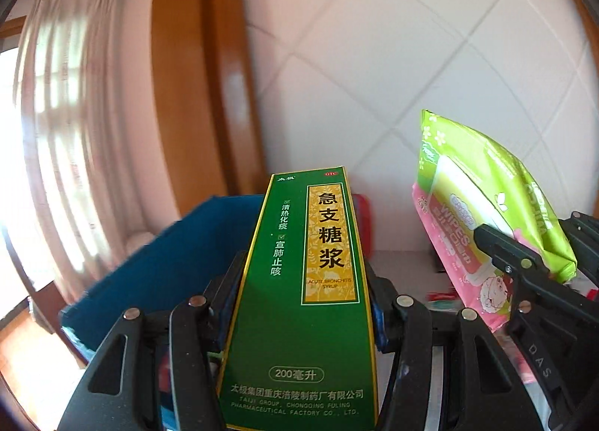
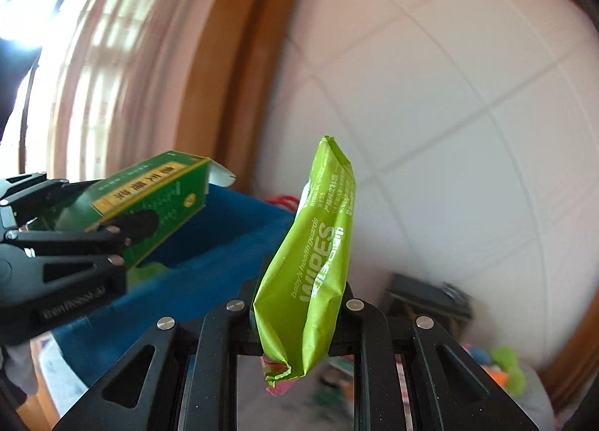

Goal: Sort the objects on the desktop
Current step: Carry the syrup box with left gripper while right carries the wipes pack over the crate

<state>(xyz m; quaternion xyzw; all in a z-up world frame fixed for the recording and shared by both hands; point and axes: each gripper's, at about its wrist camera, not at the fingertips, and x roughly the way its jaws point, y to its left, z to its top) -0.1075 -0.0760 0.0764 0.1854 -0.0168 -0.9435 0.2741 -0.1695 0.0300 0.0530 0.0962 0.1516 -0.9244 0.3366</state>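
The left hand-held gripper [image 1: 299, 303] clamps a glossy green cardboard box [image 1: 299, 300]; the right hand-held gripper [image 2: 299, 315] pinches a crinkly wipes pack [image 2: 314, 266] beside a blue bin [image 2: 209, 243].

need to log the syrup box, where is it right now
The green syrup box is clamped in the left hand-held gripper, held up in front of the blue bin, with the wipes pack to its right.
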